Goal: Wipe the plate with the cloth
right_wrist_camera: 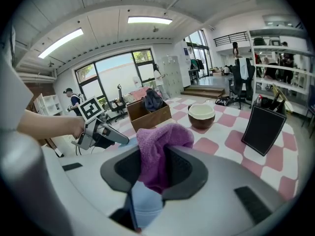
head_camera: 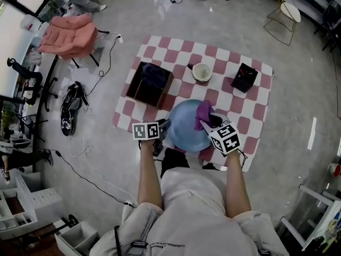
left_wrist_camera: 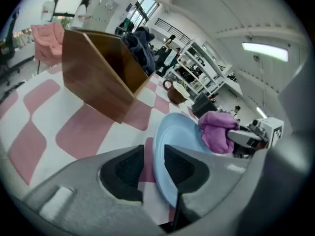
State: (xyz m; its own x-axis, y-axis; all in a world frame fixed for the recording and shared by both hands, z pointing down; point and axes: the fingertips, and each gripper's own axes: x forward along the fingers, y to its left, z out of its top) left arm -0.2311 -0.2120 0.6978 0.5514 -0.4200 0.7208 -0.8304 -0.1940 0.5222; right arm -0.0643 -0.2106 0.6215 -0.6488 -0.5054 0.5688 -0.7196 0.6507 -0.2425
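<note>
The plate (head_camera: 186, 127) is a round, pale blue dish with a smooth, glossy face and a shallow raised rim. It sits on the checked mat (head_camera: 256, 111) close to the mat's near edge, about midway along it. In the left gripper view its rim (left_wrist_camera: 177, 132) runs as a thin, clean curve.

The left gripper (head_camera: 164, 127) has its jaws wide, one on each side of the plate's near-left rim. Its view (left_wrist_camera: 153, 163) shows a strip of mat between the left pad and the rim, so the pads do not pinch the plate.

The right gripper (head_camera: 206, 122) is clamped on the cloth (head_camera: 203, 112), a magenta, fluffy terry rag bunched into a soft lump. The lump lies against the plate's far right part. In the right gripper view (right_wrist_camera: 153, 168) the cloth (right_wrist_camera: 157, 151) fills the gap between the dark pads and bulges above them, with a patch of blue plate (right_wrist_camera: 145, 205) below.

The mat is soft fabric in pink and white squares, spread on a grey, polished floor. At its left side stands an open wooden box (head_camera: 149, 84), square and brown, with dark clothing inside. Near the far edge is a round bowl (head_camera: 202, 72), cream inside and brown outside in the right gripper view (right_wrist_camera: 202, 116). By the far right corner stands a flat black box (head_camera: 244, 78).
</note>
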